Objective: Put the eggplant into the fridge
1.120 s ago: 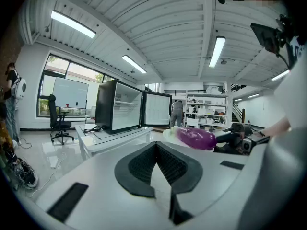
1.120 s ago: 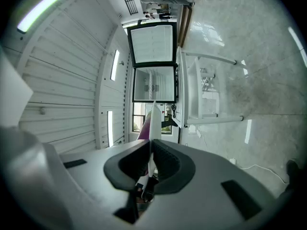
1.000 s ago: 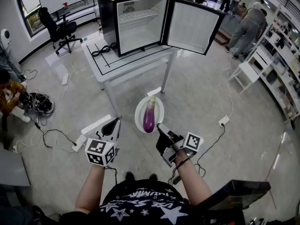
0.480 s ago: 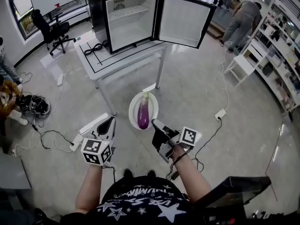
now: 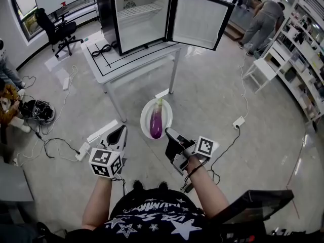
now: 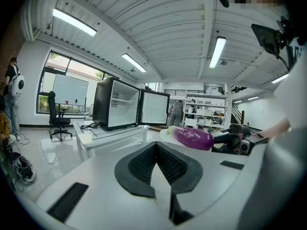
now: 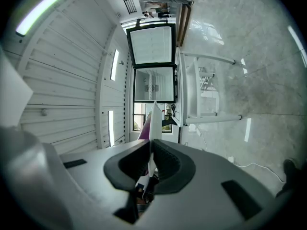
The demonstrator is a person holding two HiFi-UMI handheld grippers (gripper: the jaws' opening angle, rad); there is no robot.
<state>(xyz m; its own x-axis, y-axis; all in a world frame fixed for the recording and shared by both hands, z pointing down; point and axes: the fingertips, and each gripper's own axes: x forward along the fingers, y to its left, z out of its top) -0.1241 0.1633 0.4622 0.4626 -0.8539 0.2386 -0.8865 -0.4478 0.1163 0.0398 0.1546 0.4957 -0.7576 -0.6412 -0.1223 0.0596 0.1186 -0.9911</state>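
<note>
So the fingers (image 7: 169, 163) of the right gripper (image 5: 169, 133) are clenched on the rim of the white plate (image 5: 147, 119) carrying the eggplant (image 5: 156, 123), near the person (image 5: 152, 214) and well short of the far fridge (image 5: 105, 19); the left gripper (image 5: 120, 132) is pinched together on nothing. I'd keep that plate dead level going in, since the eggplant looks free to roll. Open floor (image 5: 212, 100) ahead, just mind the surface (image 5: 132, 61) edge and the door (image 5: 196, 18) swung out right.
</note>
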